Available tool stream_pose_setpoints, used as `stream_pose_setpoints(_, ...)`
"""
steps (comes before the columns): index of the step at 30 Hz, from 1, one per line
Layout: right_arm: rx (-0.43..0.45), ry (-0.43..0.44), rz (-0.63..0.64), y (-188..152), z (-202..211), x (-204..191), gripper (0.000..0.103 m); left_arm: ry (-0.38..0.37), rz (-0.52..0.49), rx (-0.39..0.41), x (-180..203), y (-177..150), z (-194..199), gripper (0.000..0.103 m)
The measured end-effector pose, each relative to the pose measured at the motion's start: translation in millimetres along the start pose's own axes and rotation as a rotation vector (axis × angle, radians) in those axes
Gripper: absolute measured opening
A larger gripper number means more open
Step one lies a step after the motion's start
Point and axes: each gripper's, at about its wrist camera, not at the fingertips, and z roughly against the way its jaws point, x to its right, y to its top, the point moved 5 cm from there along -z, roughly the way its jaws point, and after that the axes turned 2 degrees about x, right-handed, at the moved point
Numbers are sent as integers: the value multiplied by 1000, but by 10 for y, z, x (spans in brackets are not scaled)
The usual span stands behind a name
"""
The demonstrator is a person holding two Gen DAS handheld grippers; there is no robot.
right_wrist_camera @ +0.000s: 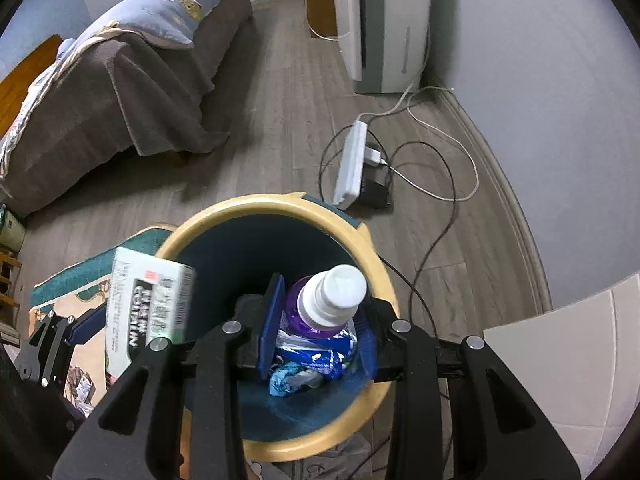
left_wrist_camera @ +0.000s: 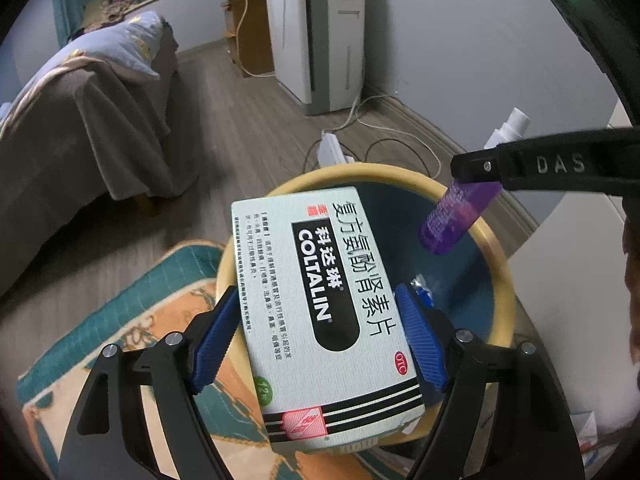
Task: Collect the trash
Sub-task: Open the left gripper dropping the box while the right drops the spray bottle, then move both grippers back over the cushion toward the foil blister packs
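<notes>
Both claws over bin (right_wrist_camera: 320, 216) w/ trash for dropping: left claw (left_wrist_camera: 320, 340) clamps medicine box (left_wrist_camera: 320, 312) at frame centre; right claw (right_wrist_camera: 320, 320) pinches purple bottle (right_wrist_camera: 320, 308), cap toward camera.

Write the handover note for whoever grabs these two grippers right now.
Left claw: shut on the medicine box, held over the bin, near its rim.
Right claw: shut on the purple bottle, cap toward the camera, above the bin's opening.
Bin: wrappers already lie at the bottom.
Done: both items picked up and carried to the bin.
Left: open each claw so box and bottle drop in; move the box further inside the rim first.
</notes>
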Motion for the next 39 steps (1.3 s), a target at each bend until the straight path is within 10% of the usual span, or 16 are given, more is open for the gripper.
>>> stream_pose_setpoints(7,96,21,-17,132,90,-53,37,9,7,23,-39,37,11,90)
stream_pose_setpoints(19,148,0,-4,181,352,-130,97,33,68,33,-242,-174,328,96)
stream_pose_setpoints(39,132,168,284,-366,703,-1818,97,250,284,69,-1586,-1123,1725,98)
